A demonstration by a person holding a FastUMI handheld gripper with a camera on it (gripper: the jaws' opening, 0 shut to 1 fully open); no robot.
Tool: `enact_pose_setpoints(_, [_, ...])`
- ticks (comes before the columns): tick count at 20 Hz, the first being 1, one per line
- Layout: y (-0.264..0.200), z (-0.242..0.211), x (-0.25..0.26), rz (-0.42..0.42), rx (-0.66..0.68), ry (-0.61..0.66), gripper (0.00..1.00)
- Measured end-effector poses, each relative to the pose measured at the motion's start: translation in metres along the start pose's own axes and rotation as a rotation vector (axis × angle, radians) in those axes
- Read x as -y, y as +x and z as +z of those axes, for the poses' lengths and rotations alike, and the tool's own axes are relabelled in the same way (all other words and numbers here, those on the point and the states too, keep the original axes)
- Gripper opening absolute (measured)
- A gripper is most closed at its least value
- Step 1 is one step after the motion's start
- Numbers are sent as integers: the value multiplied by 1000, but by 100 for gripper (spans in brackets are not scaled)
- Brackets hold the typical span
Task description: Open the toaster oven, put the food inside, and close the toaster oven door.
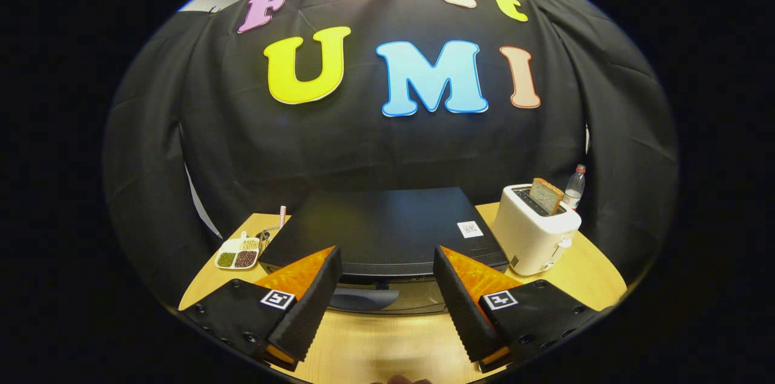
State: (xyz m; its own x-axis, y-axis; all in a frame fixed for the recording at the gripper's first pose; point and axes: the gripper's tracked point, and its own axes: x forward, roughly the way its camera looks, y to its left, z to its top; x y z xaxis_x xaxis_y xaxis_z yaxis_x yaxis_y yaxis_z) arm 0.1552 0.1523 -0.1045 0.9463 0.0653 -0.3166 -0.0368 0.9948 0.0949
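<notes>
Leftmost, white sectioned dish of beans (238, 254); centrally, black box-shaped toaster oven (387, 229) on wooden table (375, 347), just beyond gripper (387, 258), fingers spread apart, gripping nothing; rightward, white toaster (536, 232) holding bread slice (547, 195); clear plastic bottle (574, 187).

The toaster oven (387, 232) sits on the table (387, 347). Left of it lies a divided dish (237, 254); right of it a toaster (536, 232) holding bread (546, 195), a bottle (575, 187) behind. The gripper (387, 263) hovers spread before the oven.
</notes>
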Motion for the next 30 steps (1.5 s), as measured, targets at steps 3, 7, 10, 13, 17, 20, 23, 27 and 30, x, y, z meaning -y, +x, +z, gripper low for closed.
enact_pose_setpoints(3, [11, -11, -9, -3, -19, 2, 97])
enact_pose_setpoints(7, [20, -27, -20, 0, -44, -35, 96])
enact_pose_setpoints(10, [29, -33, -24, -5, -51, -56, 97])
enact_pose_setpoints(13, [37, -48, -24, -14, -93, -83, 97])
enact_pose_setpoints(17, [38, -49, -24, -41, -94, -67, 97])
enact_pose_setpoints(20, [39, -51, -24, -47, -101, -74, 98])
enact_pose_setpoints(23, [38, -52, -26, -40, -119, -69, 99])
enact_pose_setpoints(27, [35, -57, -26, -28, -119, -74, 99])
enact_pose_setpoints(30, [18, -66, -28, -21, -121, -78, 99])
